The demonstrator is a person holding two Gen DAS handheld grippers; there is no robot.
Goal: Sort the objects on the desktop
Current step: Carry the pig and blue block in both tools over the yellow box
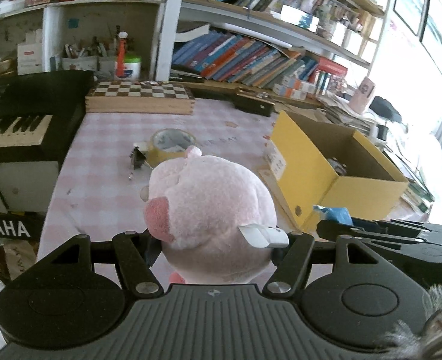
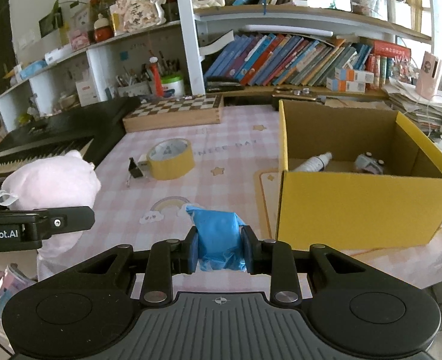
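Landmark: yellow cardboard box (image 2: 368, 207), open at the top, standing on the right part of the bench (image 2: 221, 156), which carries a pink checked cloth.
Left tool: the left tool (image 1: 218, 240) is clamped on a pink plush pig (image 1: 209, 207), one finger on each side of its head.
Plush pig, place: left of the box and clear of its wall, raised above the bench; in the right wrist view it sits at the far left edge, apart from the box.
Plush pig, pointing: its darker pink snout faces the left side of the left wrist view, away from the box; one ear points up and away from the camera; a white fabric tag (image 1: 263, 234) sticks out on the side toward the box. The body hangs below the head, so its long axis runs roughly up and down.
Right tool: the right tool (image 2: 219, 250) is clenched on a crumpled blue plastic bag (image 2: 218, 237).
Blue bag, place: just left of the box's near corner, above the bench; its bunched top rises past the fingertips and leans left, away from the box.
Inside the box: a white bottle (image 2: 314, 162) lying on its side, cap toward the back right, and a small grey object (image 2: 368, 163) beside it.
Left of the box: a yellow tape roll (image 2: 170, 162) lying flat, with a black binder clip (image 2: 135, 168) just beyond it.
Behind the tape roll: a wooden chessboard case (image 2: 176, 114).
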